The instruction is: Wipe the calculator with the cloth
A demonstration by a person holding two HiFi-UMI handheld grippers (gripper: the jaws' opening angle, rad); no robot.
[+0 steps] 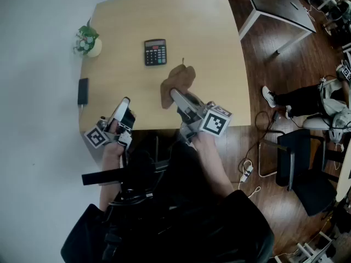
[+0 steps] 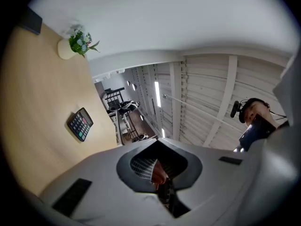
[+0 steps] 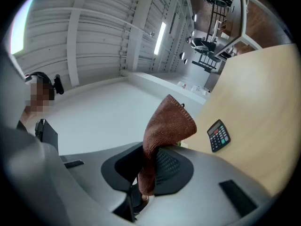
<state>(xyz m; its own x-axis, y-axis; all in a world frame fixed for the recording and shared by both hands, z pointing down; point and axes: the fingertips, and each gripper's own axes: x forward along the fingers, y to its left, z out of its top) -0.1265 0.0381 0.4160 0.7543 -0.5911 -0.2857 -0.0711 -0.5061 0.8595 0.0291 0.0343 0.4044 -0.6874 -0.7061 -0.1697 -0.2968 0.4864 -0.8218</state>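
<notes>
A black calculator (image 1: 155, 52) lies flat near the middle of the wooden table (image 1: 208, 32); it also shows small in the left gripper view as the calculator (image 2: 80, 124) and in the right gripper view as the calculator (image 3: 218, 135). A brown cloth (image 1: 178, 83) is pinched in my right gripper (image 1: 174, 95), which is shut on it just this side of the calculator; the cloth (image 3: 162, 133) sticks up between the jaws. My left gripper (image 1: 125, 102) is shut on nothing, over the table's near left edge.
A small white pot with a green plant (image 1: 88, 41) stands at the table's left edge. A black phone-like slab (image 1: 83, 91) lies near that edge. A second table (image 1: 277, 7) and a dark chair (image 1: 304, 171) stand to the right on the wood floor.
</notes>
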